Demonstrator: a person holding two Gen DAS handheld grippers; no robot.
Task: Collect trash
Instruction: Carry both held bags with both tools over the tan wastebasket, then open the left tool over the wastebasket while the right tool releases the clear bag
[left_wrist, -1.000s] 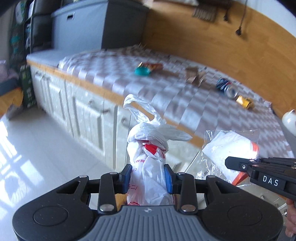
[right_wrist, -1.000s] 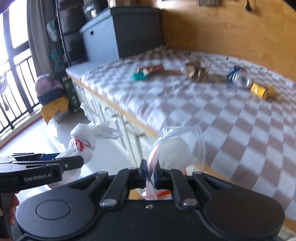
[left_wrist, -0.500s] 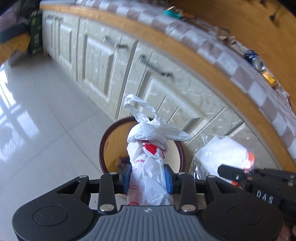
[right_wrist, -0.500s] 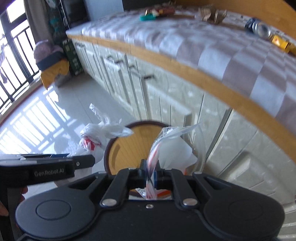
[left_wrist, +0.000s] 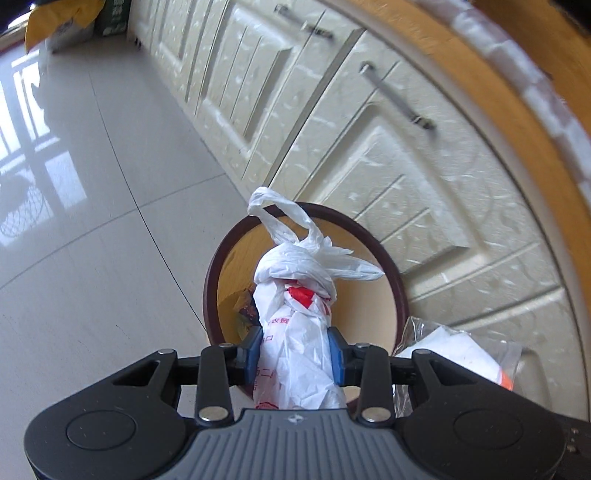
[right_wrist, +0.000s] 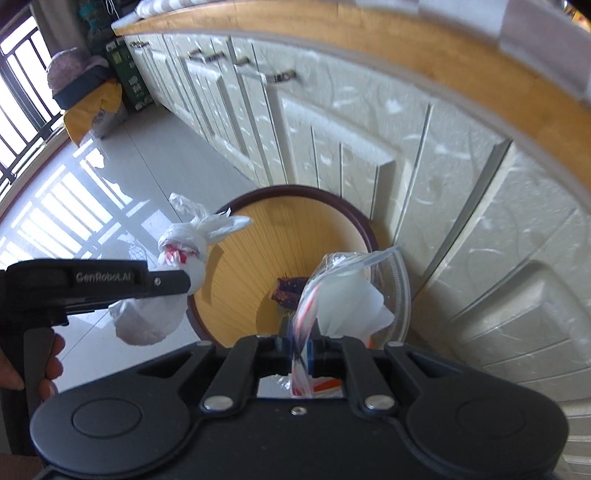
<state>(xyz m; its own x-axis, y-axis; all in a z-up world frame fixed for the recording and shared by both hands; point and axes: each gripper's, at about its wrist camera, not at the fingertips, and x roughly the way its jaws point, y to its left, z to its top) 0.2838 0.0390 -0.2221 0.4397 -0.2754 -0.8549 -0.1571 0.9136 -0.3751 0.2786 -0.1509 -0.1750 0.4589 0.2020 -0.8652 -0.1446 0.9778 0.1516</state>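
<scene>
My left gripper (left_wrist: 295, 350) is shut on a knotted white plastic bag (left_wrist: 299, 295) with red print and holds it over the near rim of a round bin (left_wrist: 210, 280) with a dark brown rim and a yellow inside. In the right wrist view this bag (right_wrist: 177, 266) hangs at the bin's left rim (right_wrist: 295, 192). My right gripper (right_wrist: 301, 350) is shut on a clear zip bag (right_wrist: 347, 291) with white contents, held above the bin's right side. That zip bag shows at the lower right in the left wrist view (left_wrist: 461, 350). Some dark trash (right_wrist: 288, 291) lies inside the bin.
Cream cabinet doors (left_wrist: 369, 147) with metal handles stand right behind the bin, under a wooden counter edge (right_wrist: 443, 48). Glossy tiled floor (left_wrist: 92, 221) stretches to the left. A yellow sack (right_wrist: 92, 110) and a green box (right_wrist: 131, 77) stand far left by the window bars.
Both grippers have dropped from counter height toward the floor. The bin has grown larger and sits right below both held bags. The counter top has passed out of view.
</scene>
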